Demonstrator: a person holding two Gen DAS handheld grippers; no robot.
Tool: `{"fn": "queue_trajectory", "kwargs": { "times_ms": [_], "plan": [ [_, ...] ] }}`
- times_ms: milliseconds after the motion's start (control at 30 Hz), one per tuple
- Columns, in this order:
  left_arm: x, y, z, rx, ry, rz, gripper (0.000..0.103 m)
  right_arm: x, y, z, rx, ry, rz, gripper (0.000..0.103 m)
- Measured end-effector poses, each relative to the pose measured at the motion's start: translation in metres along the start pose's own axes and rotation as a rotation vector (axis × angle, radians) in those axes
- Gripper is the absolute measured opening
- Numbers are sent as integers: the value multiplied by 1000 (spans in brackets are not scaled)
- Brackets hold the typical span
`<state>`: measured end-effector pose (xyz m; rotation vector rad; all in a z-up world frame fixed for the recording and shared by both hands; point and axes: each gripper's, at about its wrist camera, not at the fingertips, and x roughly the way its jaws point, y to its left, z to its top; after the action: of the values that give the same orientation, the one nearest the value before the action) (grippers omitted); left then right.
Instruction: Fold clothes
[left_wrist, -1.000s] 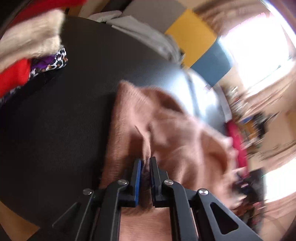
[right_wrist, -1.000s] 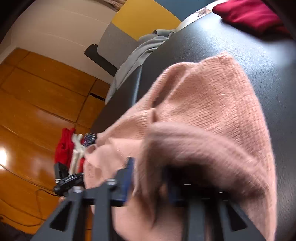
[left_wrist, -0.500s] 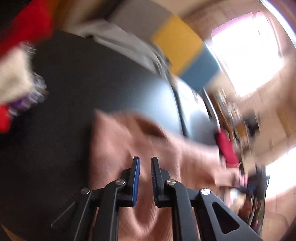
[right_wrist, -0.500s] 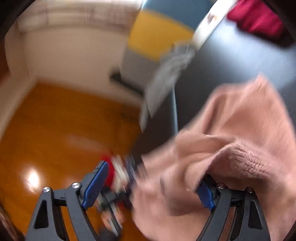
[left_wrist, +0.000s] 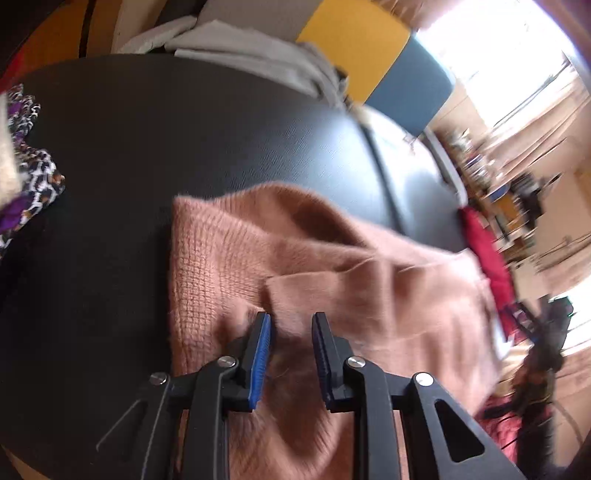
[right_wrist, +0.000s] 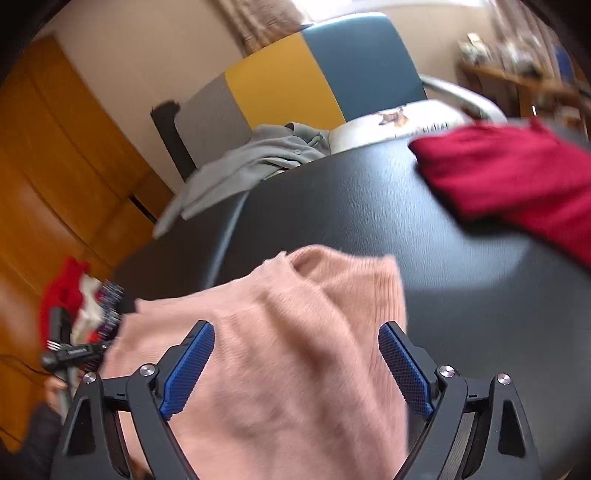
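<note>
Both tools stood over the pink sweater (left_wrist: 332, 280), which lay rumpled on the black desk (left_wrist: 184, 147). Our left tool (left_wrist: 290, 354) had its jaws a little apart, having just been opening, with soft knit showing in the gap but not visibly pinched by the pads. Our right tool (right_wrist: 295, 365) held its jaws wide, pads clear of the cloth beneath, gripping nothing.

We judged the fold only loosely made: a flap sat doubled over the body, with ridges and a raised hump near the far edge. With neither tool clamping, the fluffy knit could spring back or slide open. We also feared the fibres catching on the left tool's ribbed blue pads, so that pulling away would drag the flap with it. A careless sweep by the right tool could reach the dark red garment (right_wrist: 517, 173) lying near on the desk, or push the sweater towards the patterned pile (left_wrist: 29, 192) at the other side.
</note>
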<state>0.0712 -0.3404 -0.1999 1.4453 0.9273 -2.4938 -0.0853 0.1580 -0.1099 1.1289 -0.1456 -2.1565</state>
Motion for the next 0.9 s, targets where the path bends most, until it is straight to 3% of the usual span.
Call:
{"fn": "queue_trajectory", "kwargs": {
  "times_ms": [67,133,167,200,233,267,300,433,533,700,900],
  "plan": [
    [3,-1,0,9,4,-3,29,15,-3,8,-50,40,-8,86],
    [4,-4,1,24,15,-22,31,37,4,12,-115,105,-41,72],
    [5,-5,1,40,22,-20,29,48,8,13,-150,139,-59,49],
    [6,-8,1,60,25,-5,28,57,13,11,-185,171,-74,19],
    [6,-12,2,79,21,17,19,65,18,8,-222,201,-86,9],
    [2,-15,3,94,15,28,4,69,23,6,-255,210,-102,8],
    [-4,-19,5,101,-6,29,2,67,27,4,-284,203,-121,7],
    [-36,-17,13,72,-138,10,2,38,15,2,-252,117,-189,7],
    [-48,-5,23,19,-194,75,2,31,-4,-2,-179,112,-195,7],
    [-35,20,20,-104,-108,69,14,44,-8,-15,-161,133,-214,7],
    [-37,36,-13,-110,-37,-3,24,38,-24,-12,-48,116,-135,11]
  ]
}}
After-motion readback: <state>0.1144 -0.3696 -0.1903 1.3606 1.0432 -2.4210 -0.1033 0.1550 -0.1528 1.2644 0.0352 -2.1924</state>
